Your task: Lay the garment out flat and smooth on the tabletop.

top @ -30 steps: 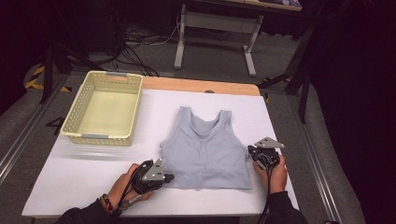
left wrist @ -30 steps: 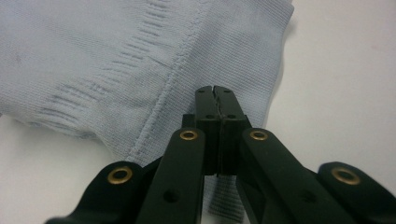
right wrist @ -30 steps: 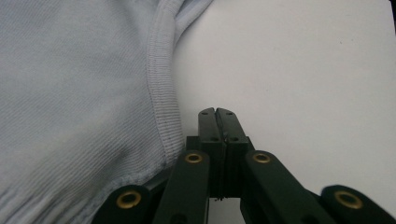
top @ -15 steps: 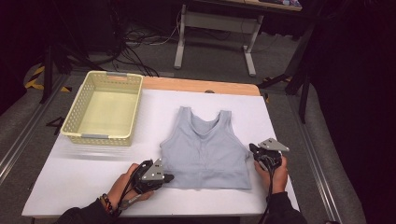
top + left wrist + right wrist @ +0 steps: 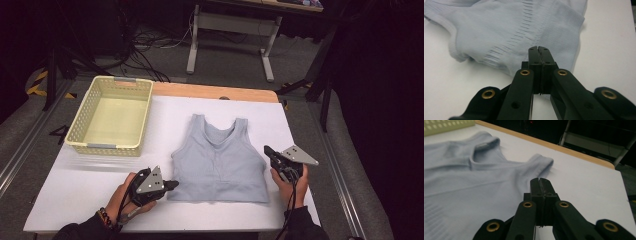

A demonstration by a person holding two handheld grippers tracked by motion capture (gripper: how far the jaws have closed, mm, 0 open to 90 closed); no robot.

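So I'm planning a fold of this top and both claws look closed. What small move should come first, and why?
Probably open the left claw first. In its own view both jaws are pressed together with no cloth between them, resting at the ribbed hem of the pale blue sleeveless knit top. The right claw, equally closed, sits beside the top's other edge. Neither can take the hem until it opens.

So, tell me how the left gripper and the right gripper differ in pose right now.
The left gripper lies low at the top's bottom-left hem corner, tip pointing sideways onto the fabric; the right gripper sits further up the table, beside the top's right edge, pointing away from the person. The left gripper's grey plate lies near flat; the right's is tilted up. Both have their jaws shut.
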